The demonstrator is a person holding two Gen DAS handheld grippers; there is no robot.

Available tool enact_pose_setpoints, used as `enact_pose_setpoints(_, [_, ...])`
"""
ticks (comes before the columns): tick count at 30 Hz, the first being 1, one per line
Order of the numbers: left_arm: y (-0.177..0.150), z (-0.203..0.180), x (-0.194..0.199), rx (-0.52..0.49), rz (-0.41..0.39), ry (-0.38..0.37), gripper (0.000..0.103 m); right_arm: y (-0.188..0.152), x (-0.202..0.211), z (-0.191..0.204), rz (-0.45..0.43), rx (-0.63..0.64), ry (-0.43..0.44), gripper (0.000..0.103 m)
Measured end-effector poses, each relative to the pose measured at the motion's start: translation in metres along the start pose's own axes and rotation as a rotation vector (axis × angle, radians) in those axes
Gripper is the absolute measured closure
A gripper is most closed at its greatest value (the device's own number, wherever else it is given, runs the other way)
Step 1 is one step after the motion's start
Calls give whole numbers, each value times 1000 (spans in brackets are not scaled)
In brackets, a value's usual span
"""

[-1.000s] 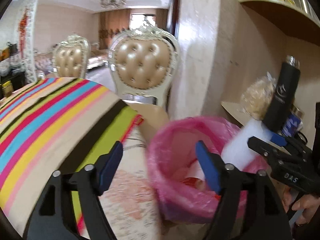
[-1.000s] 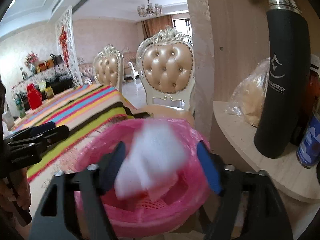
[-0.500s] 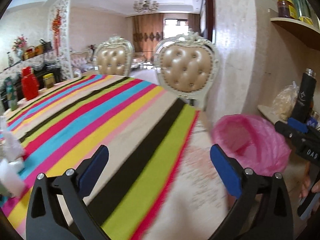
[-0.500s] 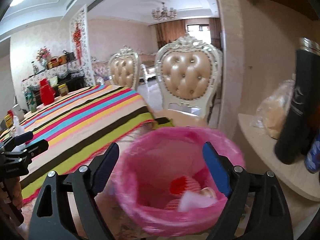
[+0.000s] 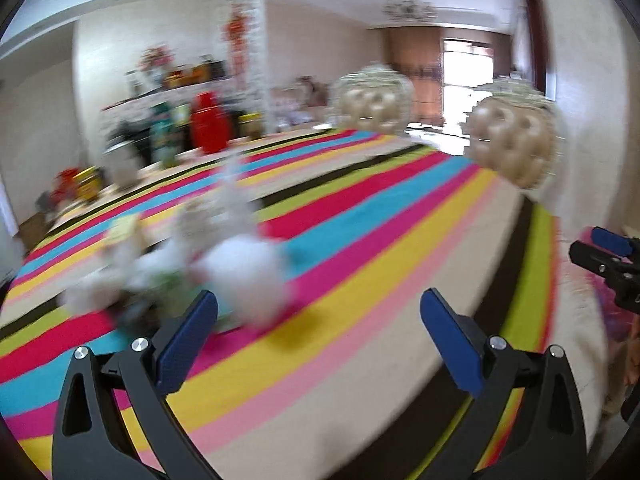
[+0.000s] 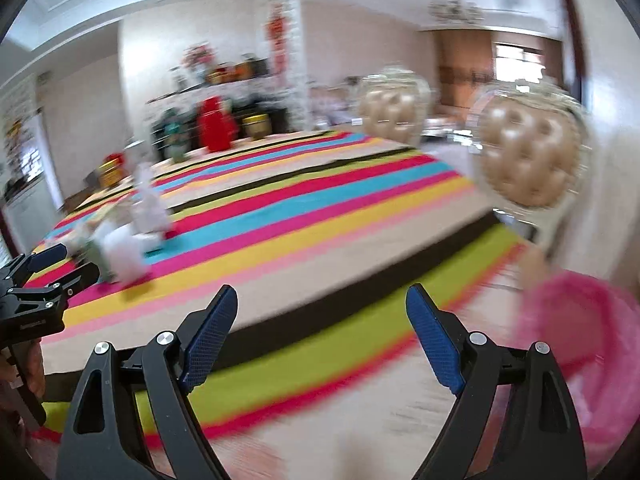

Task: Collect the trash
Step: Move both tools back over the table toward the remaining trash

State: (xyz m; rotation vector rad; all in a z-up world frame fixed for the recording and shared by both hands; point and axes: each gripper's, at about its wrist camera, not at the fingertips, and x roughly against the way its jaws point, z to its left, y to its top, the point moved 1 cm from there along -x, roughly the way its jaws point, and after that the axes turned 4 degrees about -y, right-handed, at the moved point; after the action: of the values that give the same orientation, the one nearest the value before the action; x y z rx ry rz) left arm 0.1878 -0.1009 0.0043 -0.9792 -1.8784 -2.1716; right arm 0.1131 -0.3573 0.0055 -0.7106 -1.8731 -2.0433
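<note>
Your left hand-held gripper [image 5: 318,326] is spread wide and empty, swung away from the bin to the striped table [image 5: 360,264]. A blurred white wad of trash [image 5: 246,280] sits just past its left finger, with more smeared scraps left of the wad. Your right hand-held gripper [image 6: 320,330] gapes empty too. Right of it, the pink-lined bin [image 6: 588,344] is cut off, contents hidden now.

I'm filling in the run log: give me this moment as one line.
left gripper: open, empty | right gripper: open, empty | white trash pile: on striped tablecloth | pink-lined bin: right
</note>
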Motion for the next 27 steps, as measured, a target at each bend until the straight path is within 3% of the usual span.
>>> enact_pose_setpoints(8, [-28, 130, 20, 182, 50, 233, 5, 9, -36, 116, 74, 156, 216, 21])
enact_pose_setpoints(11, [-28, 163, 14, 218, 73, 267, 5, 9, -51, 155, 105, 212, 281, 21])
enact_pose_setpoints(17, [-15, 200, -7, 268, 100, 252, 5, 4, -73, 214, 165, 292, 370, 28])
enact_pose_setpoints(22, [1, 202, -35, 275, 107, 230, 6, 3, -74, 238, 165, 342, 398, 31])
enact_pose_setpoints(25, [2, 202, -45, 287, 97, 197, 23, 4, -75, 243, 163, 345, 404, 34])
enact_pose_setpoints(27, [1, 203, -53, 285, 99, 181, 43, 4, -80, 248, 172, 350, 412, 38])
